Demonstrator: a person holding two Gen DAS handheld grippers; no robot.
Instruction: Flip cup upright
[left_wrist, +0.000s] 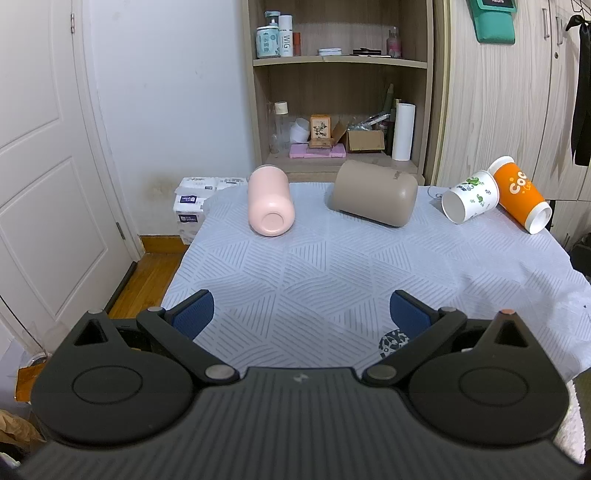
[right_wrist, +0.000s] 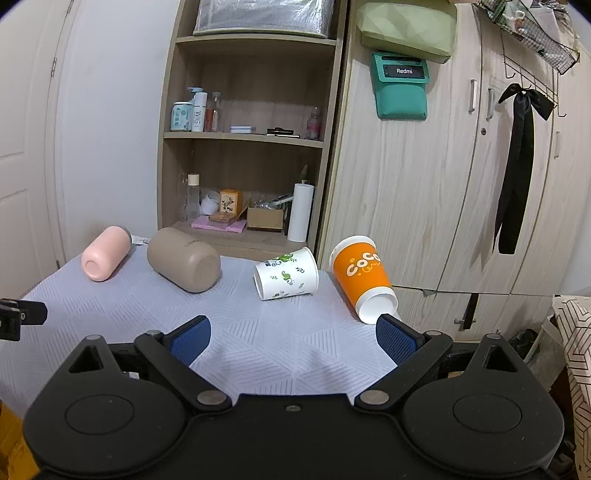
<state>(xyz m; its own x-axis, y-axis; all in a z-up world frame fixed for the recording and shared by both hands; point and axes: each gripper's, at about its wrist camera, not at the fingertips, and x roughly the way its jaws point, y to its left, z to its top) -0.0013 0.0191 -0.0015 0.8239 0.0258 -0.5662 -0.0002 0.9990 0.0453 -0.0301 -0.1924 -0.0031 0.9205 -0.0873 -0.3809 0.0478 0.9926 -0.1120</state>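
- Worktop (left_wrist: 332, 280), covered with a pale blue patterned cloth; four cups lie on their sides along its far edge.
- Shelf unit (left_wrist: 340, 62) at 12 o'clock behind the worktop, holding bottles, small boxes and a white roll.
- Taupe cup (left_wrist: 375, 192), at 12 o'clock in the left wrist view, on its side, base toward the camera; interior not visible.
- Pink cup (left_wrist: 269, 205), at 11 o'clock, on its side, base toward the camera.
- Orange cup (right_wrist: 362, 277), at 1 o'clock in the right wrist view, on its side by the worktop's right edge.
- White leaf-print cup (right_wrist: 286, 273), on its side just left of the orange one.
- Left claw (left_wrist: 302, 314): jaws spread wide, holding nothing, above the cloth.
- Right claw (right_wrist: 293, 334): jaws spread wide, holding nothing.
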